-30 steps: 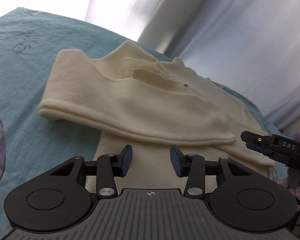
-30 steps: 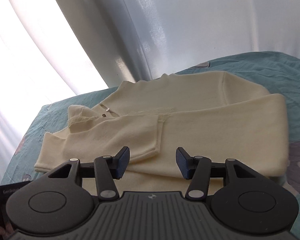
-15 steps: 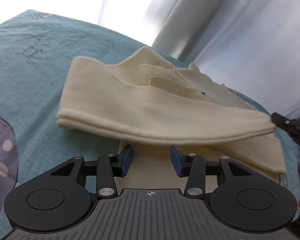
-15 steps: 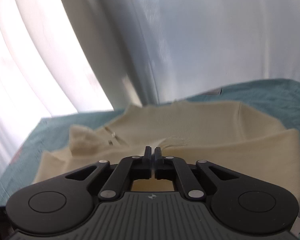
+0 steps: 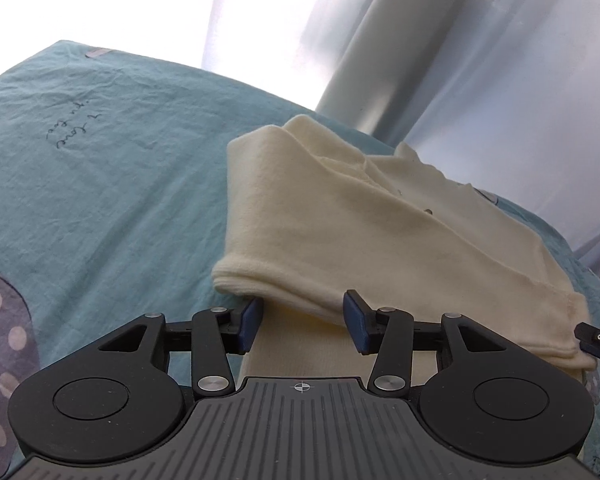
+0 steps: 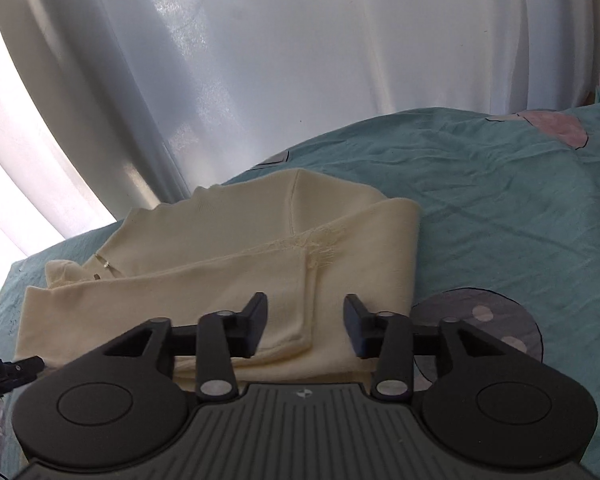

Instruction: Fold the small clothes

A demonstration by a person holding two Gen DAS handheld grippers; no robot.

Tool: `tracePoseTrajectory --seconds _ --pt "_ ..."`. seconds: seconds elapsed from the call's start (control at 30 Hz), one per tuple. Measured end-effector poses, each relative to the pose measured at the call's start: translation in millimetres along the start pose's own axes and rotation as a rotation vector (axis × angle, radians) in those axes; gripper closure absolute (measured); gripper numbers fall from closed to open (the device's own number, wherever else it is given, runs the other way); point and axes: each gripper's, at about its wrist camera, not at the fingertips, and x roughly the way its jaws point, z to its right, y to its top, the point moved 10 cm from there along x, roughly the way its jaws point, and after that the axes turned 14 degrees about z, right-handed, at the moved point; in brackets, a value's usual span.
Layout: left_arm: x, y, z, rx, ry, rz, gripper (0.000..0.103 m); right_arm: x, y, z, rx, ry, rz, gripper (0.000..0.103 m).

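A cream knit garment (image 5: 364,232) lies partly folded on a teal bedsheet (image 5: 100,200). Its near thick folded edge hangs just above my left gripper (image 5: 303,328), which is open, the jaws standing apart under that edge. The same garment (image 6: 228,280) shows in the right wrist view, with a sleeve folded across the body. My right gripper (image 6: 306,330) is open over the garment's near hem, holding nothing. The tip of the other gripper (image 5: 596,340) shows at the right edge of the left wrist view.
White curtains (image 6: 300,60) hang close behind the bed. The sheet (image 6: 520,208) has grey dotted patches (image 6: 484,320) and handwriting-style print (image 5: 74,132). Bare sheet lies left of the garment in the left view and right of it in the right view.
The right gripper shut half a second ago and has opened again. The garment's folded edge has shifted right and nearer the left gripper, and the fold looks narrower.
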Motion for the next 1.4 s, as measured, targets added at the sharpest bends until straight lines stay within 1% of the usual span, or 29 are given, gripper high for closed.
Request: tracePoseTrajectory --seconds 0.07,0.2,0.23,0.27,0.3,0.33,0.4,0.5,0.53,0.57,0.63,0.67,0.73,0.77,0.87,0.93,1.0,1.07,1.13,1.23,1.33,1.37,1.4 --pt "0 0 0 0.005 0.002 -0.002 0.052 4 -6 -2 -0.029 -0.004 -0.013 0.059" --pt "0 0 0 0.003 0.008 -0.002 0.051 11 -8 -9 -0.079 -0.011 -0.018 0.058" --pt "0 -1 -1 0.003 0.008 -0.002 0.051 12 -8 -13 -0.105 -0.009 -0.018 0.062" --pt "0 -1 -1 0.003 0.011 -0.002 0.050 12 -9 -16 -0.127 -0.003 -0.017 0.071" --pt "1 -1 -2 0.004 0.014 -0.004 0.050 12 -10 -21 -0.138 0.017 -0.022 0.075" --pt "1 -2 -3 0.005 0.017 -0.007 0.050 13 -12 -24 -0.142 0.024 -0.031 0.079" --pt "2 -3 -4 -0.001 0.019 -0.015 0.050 14 -14 -25 -0.162 0.022 -0.026 0.081" --pt "3 -5 -6 -0.002 0.019 -0.018 0.049 18 -13 -22 -0.128 0.025 -0.032 0.078" --pt "3 -5 -6 -0.001 0.018 -0.018 0.048 19 -13 -22 -0.110 0.038 -0.040 0.069" --pt "3 -4 -6 0.002 0.018 -0.018 0.047 20 -13 -24 -0.096 0.054 -0.043 0.063" --pt "4 -4 -6 0.005 0.022 -0.017 0.047 21 -14 -28 -0.109 0.062 -0.038 0.065" --pt "4 -4 -7 0.004 0.023 -0.017 0.047 21 -14 -30 -0.132 0.057 -0.029 0.078" --pt "5 -3 -7 0.003 0.027 -0.017 0.047 20 -15 -37 -0.166 0.069 -0.023 0.096" --pt "5 -3 -7 0.004 0.028 -0.016 0.046 18 -13 -41 -0.179 0.074 -0.011 0.096" --pt "3 -1 -9 0.005 0.036 -0.009 0.044 -1 5 -54 -0.285 0.051 0.109 0.097" --pt "4 -1 -12 0.006 0.047 -0.005 0.044 -16 23 -53 -0.288 0.028 0.183 0.097" --pt "5 0 -15 0.007 0.063 -0.003 0.044 -28 39 -45 -0.297 -0.024 0.251 0.097" --pt "6 2 -17 -0.001 0.063 -0.004 0.043 -30 47 -32 -0.298 -0.064 0.269 0.097" --pt "6 3 -18 -0.002 0.065 -0.002 0.043 -24 47 -14 -0.274 -0.109 0.248 0.097" --pt "3 7 -18 0.003 0.077 0.006 0.043 -13 36 4 -0.254 -0.153 0.192 0.099" --pt "-7 19 -19 0.017 0.100 0.051 0.043 -1 16 15 -0.273 -0.174 0.106 0.098" --pt "-10 26 -18 0.028 0.111 0.071 0.043 0 12 20 -0.264 -0.196 0.091 0.097" --pt "-12 31 -16 0.041 0.113 0.089 0.043 -2 13 24 -0.249 -0.218 0.096 0.097"
